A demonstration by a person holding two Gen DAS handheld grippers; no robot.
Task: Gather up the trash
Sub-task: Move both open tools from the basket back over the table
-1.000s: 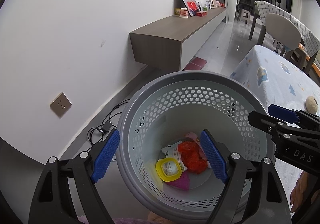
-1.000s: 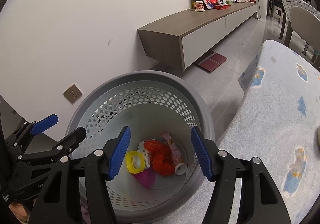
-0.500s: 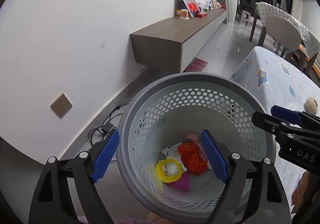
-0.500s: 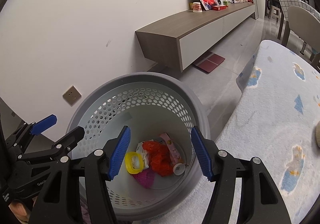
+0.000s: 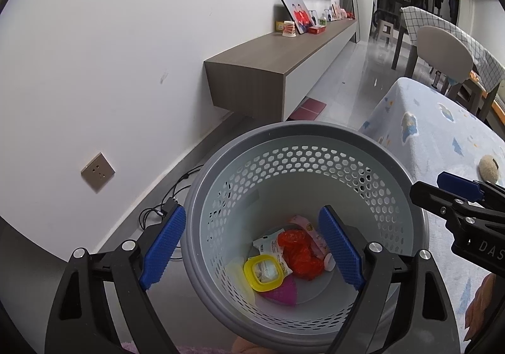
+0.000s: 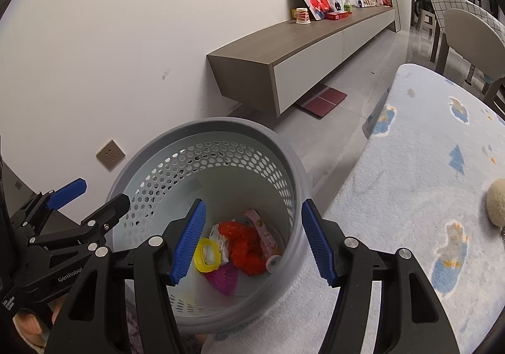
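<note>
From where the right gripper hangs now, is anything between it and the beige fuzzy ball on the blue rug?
Nothing visible. The right gripper is open and empty above the basket; the ball lies to its right on bare rug.

A long wall-hung cabinet with a wood top runs along the white wall toward the far right. At its far part stand a paper cup, a framed photo leaning on the wall, a flat red box and smaller frames beyond. A dark red scale lies on the grey floor under it. Low on the wall at left sits a socket plate, with black cables coiled on the floor nearby. At right lies a pale blue patterned rug with a cream plush ball on it. Far right stands a grey chair.
</note>
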